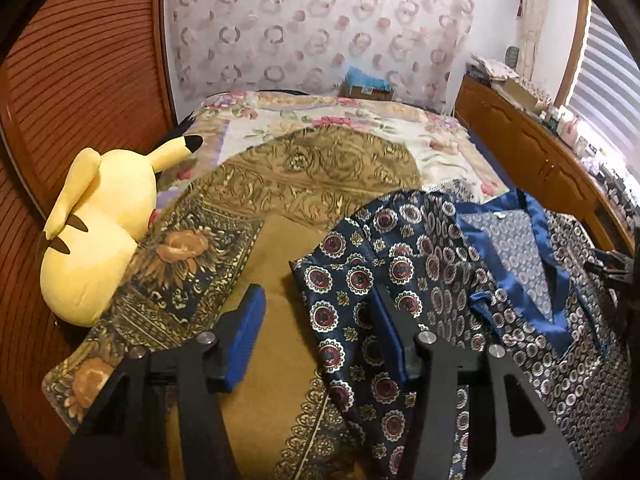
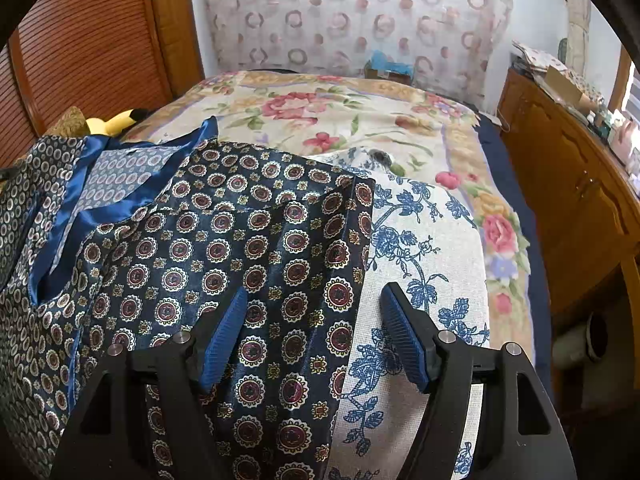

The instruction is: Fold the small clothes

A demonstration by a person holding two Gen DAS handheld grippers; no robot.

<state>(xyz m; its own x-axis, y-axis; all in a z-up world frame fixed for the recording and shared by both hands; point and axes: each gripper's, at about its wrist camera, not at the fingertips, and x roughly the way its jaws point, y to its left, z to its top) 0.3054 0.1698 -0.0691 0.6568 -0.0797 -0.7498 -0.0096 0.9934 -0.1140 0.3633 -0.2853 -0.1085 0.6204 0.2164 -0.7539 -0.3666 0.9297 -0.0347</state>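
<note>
Both grippers, left (image 1: 316,344) and right (image 2: 312,336), hang wide open with nothing held, each straddling a sleeve edge of the navy top (image 2: 240,240) spread on the bed (image 2: 340,112). I'd pinch both sleeve edges evenly, then fold inward flat.

The garment (image 2: 248,240) is dark navy satin printed with maroon rosettes ringed in white and small gold flowers; its neckline (image 1: 516,240) is edged in plain bright blue, and the inside shows a paler blue with small white rings. Under it lies a blanket (image 1: 256,240) of mustard brown with gold scrollwork and orange flowers. A cloth (image 2: 424,264) is cream with blue floral sprigs. The bedspread (image 2: 340,112) is cream with pink roses. The plush toy (image 1: 100,240) is yellow, black-tipped. Both grippers carry blue pads (image 1: 244,332), apparently ribbed.
</note>
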